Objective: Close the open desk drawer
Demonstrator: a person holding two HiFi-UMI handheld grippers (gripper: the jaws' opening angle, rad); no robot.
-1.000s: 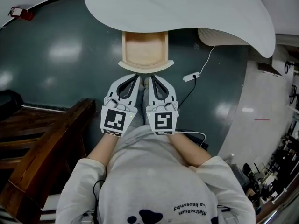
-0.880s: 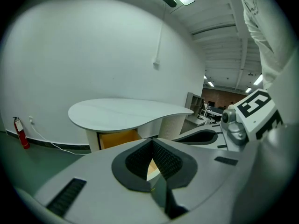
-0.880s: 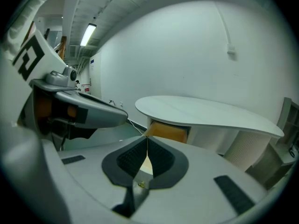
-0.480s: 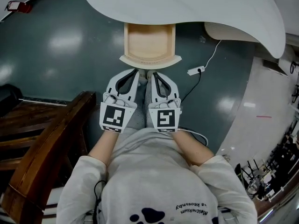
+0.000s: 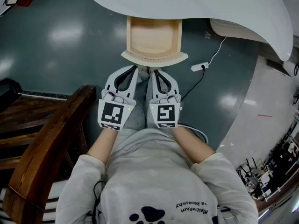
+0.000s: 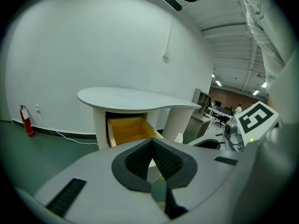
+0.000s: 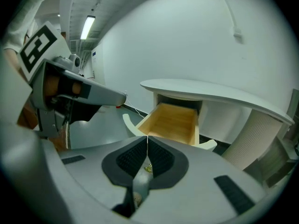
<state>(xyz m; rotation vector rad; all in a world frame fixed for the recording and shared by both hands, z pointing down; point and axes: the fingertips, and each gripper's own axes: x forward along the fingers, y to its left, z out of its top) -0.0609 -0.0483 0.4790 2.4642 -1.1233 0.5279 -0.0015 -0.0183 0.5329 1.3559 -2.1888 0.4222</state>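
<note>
The open drawer point(image 5: 153, 34) is pale wood inside and sticks out from under the white desk top point(image 5: 187, 3). Its white curved front panel point(image 5: 154, 56) faces me. My left gripper point(image 5: 137, 68) and right gripper point(image 5: 151, 72) sit side by side just short of that panel, both shut and empty, not touching it. In the left gripper view the drawer point(image 6: 127, 129) shows beyond the closed left gripper point(image 6: 150, 142). In the right gripper view the drawer point(image 7: 174, 120) lies straight ahead of the closed right gripper point(image 7: 147, 137).
A dark wooden chair point(image 5: 46, 139) stands close at my left. A white power strip point(image 5: 200, 66) with its cable lies on the dark floor right of the drawer. The desk's ribbed white column point(image 5: 233, 29) is at the right; a fire extinguisher point(image 5: 16, 0) is far left.
Both grippers have sunk a little, still side by side and shut. The drawer stays open and now sits slightly further right in the head view.
</note>
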